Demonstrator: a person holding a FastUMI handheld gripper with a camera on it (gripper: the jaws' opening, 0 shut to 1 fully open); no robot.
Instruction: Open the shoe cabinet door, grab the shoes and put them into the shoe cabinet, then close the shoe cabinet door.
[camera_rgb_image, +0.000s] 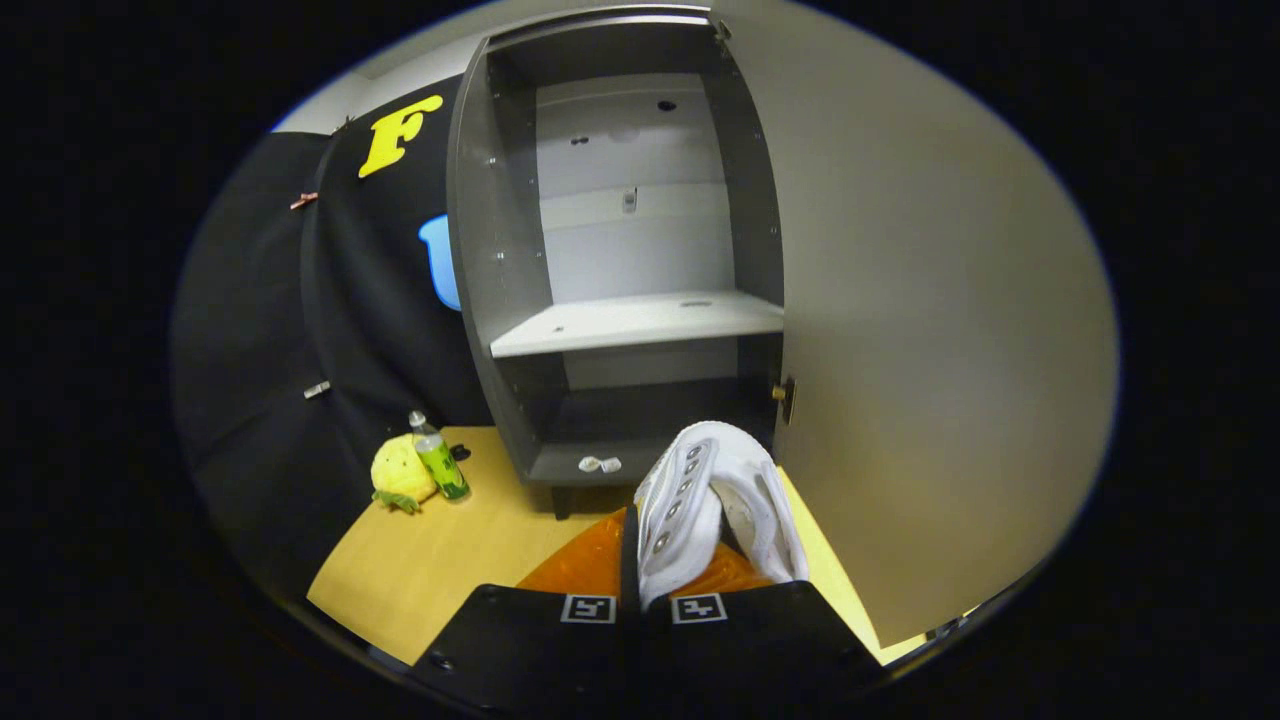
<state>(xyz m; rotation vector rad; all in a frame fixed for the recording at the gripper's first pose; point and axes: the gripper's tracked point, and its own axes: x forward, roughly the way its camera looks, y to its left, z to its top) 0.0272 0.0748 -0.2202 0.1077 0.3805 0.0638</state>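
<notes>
A white shoe (712, 505) with a row of metal eyelets sticks up from between my gripper (640, 598) fingers, which are shut on its upper edge. The shoe hangs above the wooden floor, just short of the cabinet's base. Straight ahead stands the grey shoe cabinet (500, 300) with its door (930, 330) swung wide open to the right. A pale shelf (640, 322) divides the inside; the dark lower compartment (640, 420) lies right beyond the shoe. A brass knob (783, 394) shows on the door's edge.
An orange sheet (580, 565) lies on the floor under the shoe. Left of the cabinet sit a yellow plush toy (398, 472) and a green bottle (440, 468). A small white object (600, 464) rests on the cabinet's bottom ledge. Black cloth covers the wall on the left.
</notes>
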